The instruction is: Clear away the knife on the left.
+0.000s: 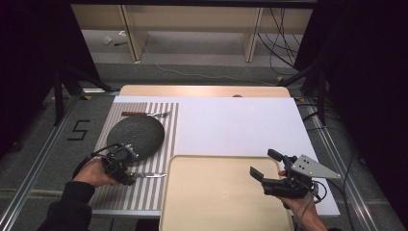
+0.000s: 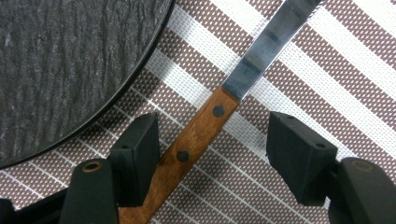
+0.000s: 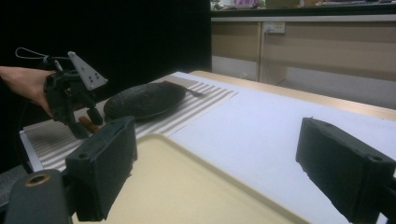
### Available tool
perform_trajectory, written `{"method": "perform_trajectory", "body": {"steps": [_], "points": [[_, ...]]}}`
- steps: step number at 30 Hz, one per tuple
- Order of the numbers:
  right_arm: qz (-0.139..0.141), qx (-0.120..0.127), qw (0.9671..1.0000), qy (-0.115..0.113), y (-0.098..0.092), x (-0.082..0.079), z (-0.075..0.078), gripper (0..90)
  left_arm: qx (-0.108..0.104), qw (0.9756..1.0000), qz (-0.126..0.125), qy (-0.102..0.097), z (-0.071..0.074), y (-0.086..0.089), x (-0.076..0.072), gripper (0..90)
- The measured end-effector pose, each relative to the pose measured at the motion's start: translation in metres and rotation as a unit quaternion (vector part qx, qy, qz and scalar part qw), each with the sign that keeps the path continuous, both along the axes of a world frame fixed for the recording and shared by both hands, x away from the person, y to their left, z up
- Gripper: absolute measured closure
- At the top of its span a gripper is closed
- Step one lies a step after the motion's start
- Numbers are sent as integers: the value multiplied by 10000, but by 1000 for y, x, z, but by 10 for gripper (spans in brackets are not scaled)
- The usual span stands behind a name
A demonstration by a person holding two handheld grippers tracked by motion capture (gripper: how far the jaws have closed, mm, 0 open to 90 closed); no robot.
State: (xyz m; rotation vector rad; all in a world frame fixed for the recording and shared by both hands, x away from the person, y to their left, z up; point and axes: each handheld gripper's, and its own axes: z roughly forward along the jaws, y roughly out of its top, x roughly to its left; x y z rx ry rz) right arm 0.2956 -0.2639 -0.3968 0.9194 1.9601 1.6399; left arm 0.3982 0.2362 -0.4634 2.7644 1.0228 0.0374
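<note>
The left gripper [image 2: 208, 154] is down low on the striped mat [image 1: 108, 192], on the left side of the table. Its two jaws are apart, with the knife [image 2: 219, 109] lying between them. The knife's brown wooden handle touches one jaw, and the other jaw is not touching it. The knife lies on the mat, just near of the dark round plate [image 1: 136, 134]. It looks like the step is to pick up the knife, so next the jaws must squeeze the handle. The right gripper [image 1: 269, 168] hangs over the tan tray [image 1: 216, 202], released and holding nothing. A fork [image 1: 146, 114] lies at the far side of the plate.
</note>
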Motion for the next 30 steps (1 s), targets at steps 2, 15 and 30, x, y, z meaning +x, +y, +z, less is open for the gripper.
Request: {"method": "perform_trajectory", "body": {"steps": [2,15,30], "points": [[-1,-11,10000,3,0,0,0,135,23,10000,52,22,1,1,1,409],[1,4,10000,1,0,0,0,138,362,9992,-173,39,3,-8,-3,575],[8,-1,10000,15,0,0,0,141,296,9992,-248,66,4,-10,-3,750]]}}
